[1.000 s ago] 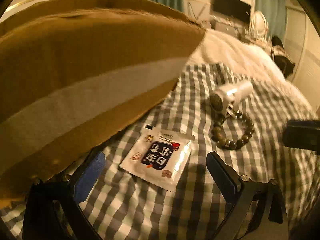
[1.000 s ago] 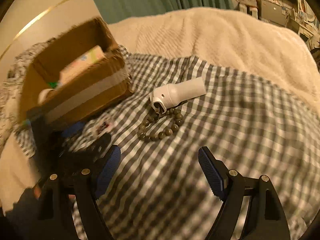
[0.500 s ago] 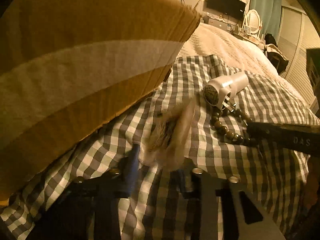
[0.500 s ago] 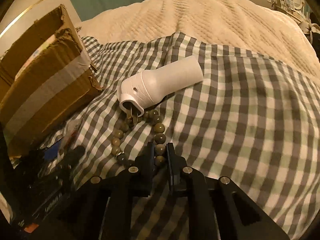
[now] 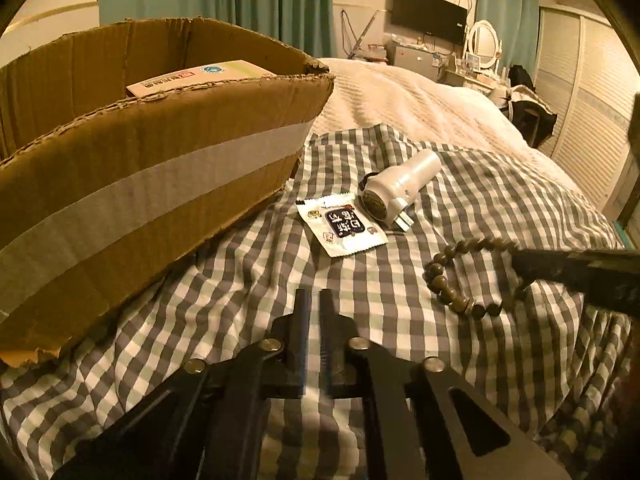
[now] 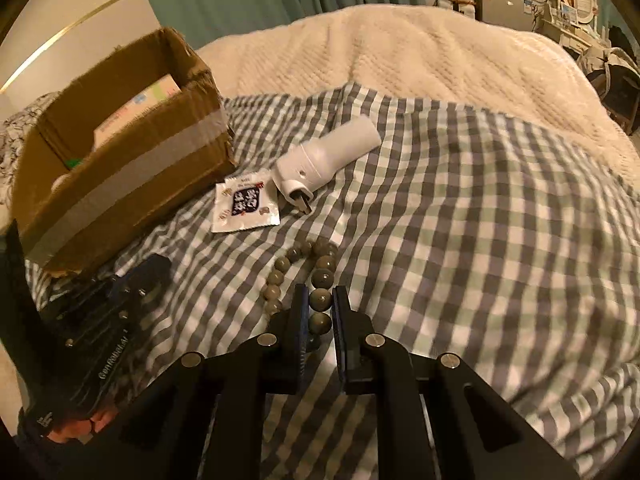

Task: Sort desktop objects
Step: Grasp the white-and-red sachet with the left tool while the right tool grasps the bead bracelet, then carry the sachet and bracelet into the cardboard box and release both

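A white sachet (image 5: 342, 224) (image 6: 245, 205) lies flat on the checked cloth beside a white plug-in charger (image 5: 400, 189) (image 6: 325, 160). A cardboard box (image 5: 132, 160) (image 6: 120, 160) stands to the left with a flat carton inside. My left gripper (image 5: 314, 300) is shut and empty, well short of the sachet. My right gripper (image 6: 321, 300) is shut on a brown bead bracelet (image 6: 304, 280), which trails forward from its jaws. In the left wrist view the bracelet (image 5: 460, 276) hangs from the right gripper's dark finger at the right edge.
The checked cloth (image 6: 480, 240) covers a cream quilted bed (image 6: 400, 52). Teal curtains, a wall television (image 5: 428, 14) and a dressing table stand behind the bed. The left gripper's body (image 6: 100, 328) lies at the lower left of the right wrist view.
The left gripper shut, the sachet shifted toward the charger, and the gripper pulled back empty. The right gripper closed on the bracelet and dragged it away from the charger.
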A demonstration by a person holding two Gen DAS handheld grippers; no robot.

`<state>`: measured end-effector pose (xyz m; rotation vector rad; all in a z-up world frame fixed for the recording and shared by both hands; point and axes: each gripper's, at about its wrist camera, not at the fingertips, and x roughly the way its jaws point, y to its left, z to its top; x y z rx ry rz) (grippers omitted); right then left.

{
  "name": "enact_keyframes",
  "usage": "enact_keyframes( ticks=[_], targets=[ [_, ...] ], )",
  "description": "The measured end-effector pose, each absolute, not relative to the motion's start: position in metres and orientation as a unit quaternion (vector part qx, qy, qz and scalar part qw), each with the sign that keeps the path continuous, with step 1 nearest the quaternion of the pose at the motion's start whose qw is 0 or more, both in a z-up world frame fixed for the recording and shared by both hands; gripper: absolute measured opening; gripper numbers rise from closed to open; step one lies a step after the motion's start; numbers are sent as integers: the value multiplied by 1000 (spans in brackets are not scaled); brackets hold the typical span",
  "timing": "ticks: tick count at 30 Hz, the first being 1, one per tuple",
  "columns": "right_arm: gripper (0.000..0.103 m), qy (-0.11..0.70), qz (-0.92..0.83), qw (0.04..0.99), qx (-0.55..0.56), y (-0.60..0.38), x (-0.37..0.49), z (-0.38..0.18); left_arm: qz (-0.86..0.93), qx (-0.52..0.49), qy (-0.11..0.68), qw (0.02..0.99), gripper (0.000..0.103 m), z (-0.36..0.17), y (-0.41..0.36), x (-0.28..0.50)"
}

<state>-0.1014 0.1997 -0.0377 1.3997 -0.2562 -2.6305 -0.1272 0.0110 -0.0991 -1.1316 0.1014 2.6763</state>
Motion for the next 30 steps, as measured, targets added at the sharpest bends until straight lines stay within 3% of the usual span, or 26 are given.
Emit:
enact_keyframes(
  ticks=[1,2,3,8,16,17,18,19,21,22,26,30],
  targets=[
    [11,-87,-880,74,460,201,-102,-34,913,-390,35,113,33,-99,11,-127],
    [11,-89,-883,72,455,204,-104,-30,913,-392,35,105,61,-99,10,-126],
    [11,-97,-884,72,452,209,-105,-27,915,-393,33,90,77,-98,9,-125],
    [11,-175,-881,74,433,235,-123,-10,913,-401,8,76,79,-93,25,-146],
    [11,-208,-885,65,412,270,-141,-20,904,-422,60,33,81,-128,73,-214],
    [11,-213,-883,63,413,274,-143,-24,898,-436,54,30,79,-134,74,-224],
    [11,-223,-881,64,413,278,-147,-27,895,-443,43,31,63,-136,72,-229],
    [11,-228,-879,66,414,280,-148,-30,892,-450,23,35,56,-136,69,-234],
    [11,-236,-875,68,417,283,-152,-34,891,-451,9,41,20,-134,66,-236],
    [11,-234,-876,68,417,283,-153,-36,892,-450,14,39,14,-132,66,-235],
    [11,-222,-878,74,418,276,-152,-37,895,-442,19,49,4,-128,62,-228],
    [11,-200,-880,82,424,267,-144,-26,899,-432,13,64,2,-109,53,-201]
  ],
)
